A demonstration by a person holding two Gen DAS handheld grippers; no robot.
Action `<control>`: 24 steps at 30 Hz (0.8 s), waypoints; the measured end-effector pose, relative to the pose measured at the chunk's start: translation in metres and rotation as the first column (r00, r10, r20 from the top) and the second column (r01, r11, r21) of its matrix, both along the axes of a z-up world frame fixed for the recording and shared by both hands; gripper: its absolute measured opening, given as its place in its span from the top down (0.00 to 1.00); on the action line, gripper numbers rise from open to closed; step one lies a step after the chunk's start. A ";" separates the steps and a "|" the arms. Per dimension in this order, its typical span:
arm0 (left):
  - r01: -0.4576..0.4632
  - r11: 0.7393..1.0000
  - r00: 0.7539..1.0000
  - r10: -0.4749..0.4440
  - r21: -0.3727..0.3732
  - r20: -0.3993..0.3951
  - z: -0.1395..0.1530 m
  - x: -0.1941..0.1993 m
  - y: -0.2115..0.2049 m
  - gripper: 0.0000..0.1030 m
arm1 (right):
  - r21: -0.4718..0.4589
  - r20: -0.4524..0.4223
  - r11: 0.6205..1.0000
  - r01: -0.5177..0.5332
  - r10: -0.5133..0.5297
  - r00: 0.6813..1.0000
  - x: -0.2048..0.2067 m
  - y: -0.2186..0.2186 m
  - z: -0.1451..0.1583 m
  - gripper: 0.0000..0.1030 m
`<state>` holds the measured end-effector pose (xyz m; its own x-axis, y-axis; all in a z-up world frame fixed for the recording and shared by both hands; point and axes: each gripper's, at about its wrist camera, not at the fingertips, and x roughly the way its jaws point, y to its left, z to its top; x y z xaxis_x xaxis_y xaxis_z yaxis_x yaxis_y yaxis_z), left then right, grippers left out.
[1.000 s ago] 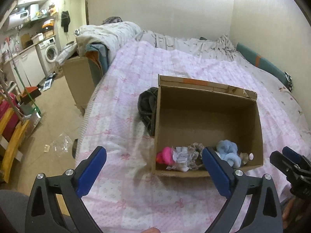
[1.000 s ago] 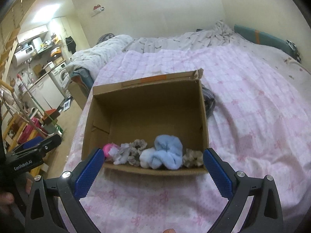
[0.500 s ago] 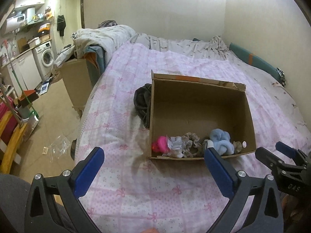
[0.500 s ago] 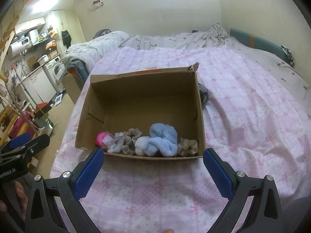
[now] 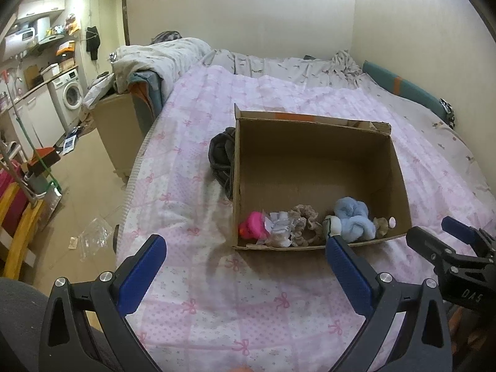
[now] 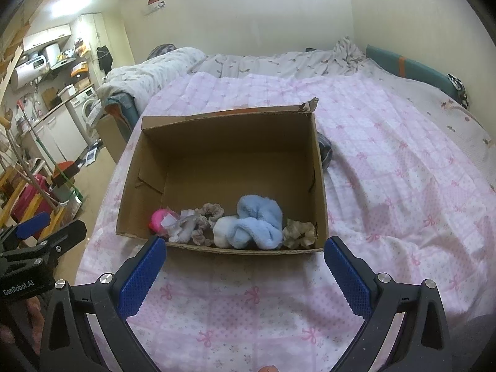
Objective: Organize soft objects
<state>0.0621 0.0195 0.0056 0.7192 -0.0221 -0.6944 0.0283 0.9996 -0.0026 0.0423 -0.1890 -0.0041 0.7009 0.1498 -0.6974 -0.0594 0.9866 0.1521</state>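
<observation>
Small bedroom, kitchen corner at far left with a washer [image 5: 73, 95]. Bed [image 5: 310, 99] fills most of both views, covered by a pink bow-print quilt [image 6: 403, 161]; a grey sheet [image 5: 279, 65] lies at the far end by the wall.

Open cardboard box [image 6: 223, 142] sits on the quilt near the bed's near-left edge, flaps up, mostly bare floor inside. All soft items sit in a row against the box's near wall: blue fluffy scrunchie [image 6: 259, 221] the biggest, touching a white puff [image 6: 223, 232] on its left; beige scrunchie [image 6: 210, 212] just left of that; white fabric piece [image 6: 183, 226] next; pink item [image 6: 158, 220] at the left end; a tan scrunchie [image 6: 297, 232] in the right corner. Dark cloth [image 5: 220, 158] lies on the quilt outside the box, touching its side wall.

Left gripper [image 5: 245, 271] hovers low over the quilt just before the box, jaws spread wide, nothing between them. Right gripper [image 6: 243, 268] same: spread wide, empty, aimed at the box's near wall, apart from it. Each gripper shows at the edge of the other's view.
</observation>
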 end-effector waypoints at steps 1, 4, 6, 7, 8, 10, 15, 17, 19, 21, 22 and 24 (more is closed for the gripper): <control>-0.001 1.000 1.000 0.001 0.000 -0.001 0.000 0.000 0.000 0.00 | 0.002 -0.002 1.000 0.000 0.000 1.000 0.000 0.000 0.000 0.00; -0.007 1.000 1.000 0.007 -0.004 -0.008 -0.002 0.002 0.001 0.00 | -0.001 -0.001 1.000 -0.001 0.001 1.000 0.000 0.000 0.000 0.00; -0.010 1.000 1.000 0.010 -0.008 -0.010 -0.003 0.003 0.002 0.00 | 0.000 0.000 1.000 -0.001 0.001 1.000 0.000 0.000 0.000 0.00; -0.011 1.000 1.000 0.011 -0.009 -0.011 -0.003 0.003 0.002 0.00 | 0.000 0.000 1.000 -0.001 0.001 1.000 0.000 0.000 0.000 0.00; -0.010 1.000 1.000 0.010 -0.009 -0.012 -0.003 0.004 0.002 0.00 | 0.000 -0.001 1.000 0.000 0.000 1.000 0.000 0.000 0.000 0.00; -0.006 1.000 1.000 0.006 -0.011 -0.017 -0.003 0.004 0.003 0.00 | 0.000 -0.001 1.000 0.000 0.000 1.000 0.000 0.000 0.000 0.00; -0.007 1.000 1.000 0.007 -0.013 -0.022 -0.004 0.005 0.004 0.00 | -0.001 0.001 1.000 -0.001 0.001 1.000 0.000 0.000 0.000 0.00; -0.007 1.000 1.000 0.006 -0.013 -0.023 -0.004 0.005 0.004 0.00 | -0.001 0.000 1.000 -0.002 0.002 1.000 0.000 0.000 0.000 0.00; -0.007 1.000 1.000 0.007 -0.014 -0.023 -0.004 0.005 0.004 0.00 | -0.002 0.000 1.000 -0.001 0.001 1.000 0.001 -0.001 -0.001 0.00; -0.006 1.000 1.000 0.006 -0.014 -0.023 -0.004 0.005 0.004 0.00 | -0.001 0.001 1.000 -0.001 0.001 1.000 0.001 -0.001 -0.001 0.00; -0.006 1.000 1.000 0.005 -0.014 -0.023 -0.004 0.005 0.004 0.00 | -0.001 0.001 1.000 -0.001 0.001 1.000 0.000 -0.001 0.000 0.00; -0.005 1.000 1.000 0.004 -0.013 -0.025 -0.005 0.005 0.004 0.00 | -0.001 0.001 1.000 -0.001 0.001 1.000 0.000 0.000 0.000 0.00</control>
<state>0.0671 0.0231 0.0003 0.7017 -0.0278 -0.7119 0.0235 0.9996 -0.0159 0.0427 -0.1895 -0.0044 0.7016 0.1495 -0.6967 -0.0604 0.9867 0.1509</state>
